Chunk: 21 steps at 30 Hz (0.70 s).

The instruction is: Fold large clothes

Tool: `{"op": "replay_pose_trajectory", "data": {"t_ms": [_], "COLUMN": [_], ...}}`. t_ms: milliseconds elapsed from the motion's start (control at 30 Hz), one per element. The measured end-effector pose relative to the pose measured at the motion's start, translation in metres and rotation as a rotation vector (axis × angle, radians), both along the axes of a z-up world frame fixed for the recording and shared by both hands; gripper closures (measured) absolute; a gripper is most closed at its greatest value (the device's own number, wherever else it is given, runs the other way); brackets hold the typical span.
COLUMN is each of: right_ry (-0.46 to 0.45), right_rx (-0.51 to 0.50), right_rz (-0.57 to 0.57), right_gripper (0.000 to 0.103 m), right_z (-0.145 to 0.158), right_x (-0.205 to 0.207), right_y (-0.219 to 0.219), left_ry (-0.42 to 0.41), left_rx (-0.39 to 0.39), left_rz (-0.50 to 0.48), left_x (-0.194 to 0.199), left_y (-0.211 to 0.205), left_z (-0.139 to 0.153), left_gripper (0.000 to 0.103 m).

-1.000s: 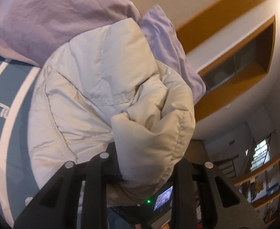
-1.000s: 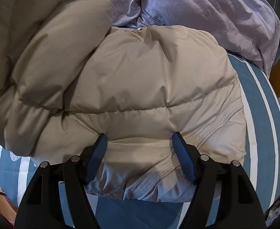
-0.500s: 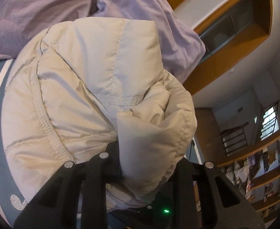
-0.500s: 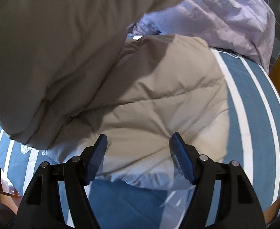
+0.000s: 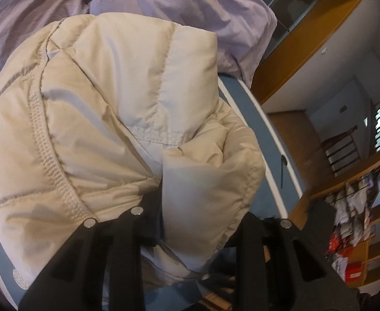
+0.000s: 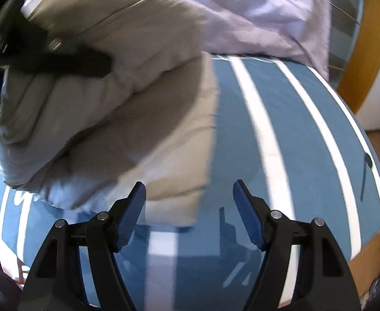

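Observation:
A beige puffer jacket (image 5: 107,119) lies on the blue-and-white striped bed. My left gripper (image 5: 197,207) is shut on a bunched fold of the jacket, which hides its fingertips. In the right wrist view the jacket (image 6: 117,119) fills the left half, and the left gripper (image 6: 60,57) shows dark at the upper left, holding a raised fold over the lower layer. My right gripper (image 6: 188,194) is open and empty, blue pads apart, above the striped cover just right of the jacket's lower edge.
A lilac duvet (image 6: 254,18) is heaped at the head of the bed (image 6: 306,134). A wooden headboard with shelves (image 5: 306,39) stands behind. Cluttered shelves (image 5: 358,220) and a chair (image 5: 342,150) are off the bed's right side.
My left gripper has carried the held fold across over the jacket. My right gripper has drawn back off the jacket and to the right, now over bare striped cover.

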State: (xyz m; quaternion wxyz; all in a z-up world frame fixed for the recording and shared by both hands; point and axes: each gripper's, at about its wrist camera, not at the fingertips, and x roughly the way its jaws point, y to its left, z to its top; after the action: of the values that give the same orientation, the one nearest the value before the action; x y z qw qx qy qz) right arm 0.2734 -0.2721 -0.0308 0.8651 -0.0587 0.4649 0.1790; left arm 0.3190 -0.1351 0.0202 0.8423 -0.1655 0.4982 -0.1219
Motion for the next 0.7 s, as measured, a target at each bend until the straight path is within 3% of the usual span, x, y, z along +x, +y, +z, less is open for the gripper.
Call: {"op": "replay_pose_trajectory", "data": {"t_ms": [333, 400, 467, 700], "right_ry": [0.005, -0.001, -0.008, -0.053], "right_rx": [0.005, 0.014, 0.024, 0.068], "right_rz": [-0.129, -0.146, -0.16, -0.184], "right_gripper": [0.031, 0.031, 0.031, 0.031], "right_z": [0.001, 0.005, 0.009, 0.026], "right_x": [0.017, 0.023, 0.025, 0.031], "right_y": [-0.045, -0.05, -0.052, -0.055], "left_ry": [-0.018, -0.035, -0.048, -0.106], "left_rx": [0.136, 0.138, 0.12, 0.167], "left_rz": [-0.044, -0.055, -0.064, -0.048], "left_x": [-0.017, -0.022, -0.029, -0.051], "left_y": [-0.021, -0.02, -0.021, -0.018], "left_z": [-0.004, 0.001, 0.007, 0.028], "left_gripper": [0.069, 0.05, 0.038, 0.034]}}
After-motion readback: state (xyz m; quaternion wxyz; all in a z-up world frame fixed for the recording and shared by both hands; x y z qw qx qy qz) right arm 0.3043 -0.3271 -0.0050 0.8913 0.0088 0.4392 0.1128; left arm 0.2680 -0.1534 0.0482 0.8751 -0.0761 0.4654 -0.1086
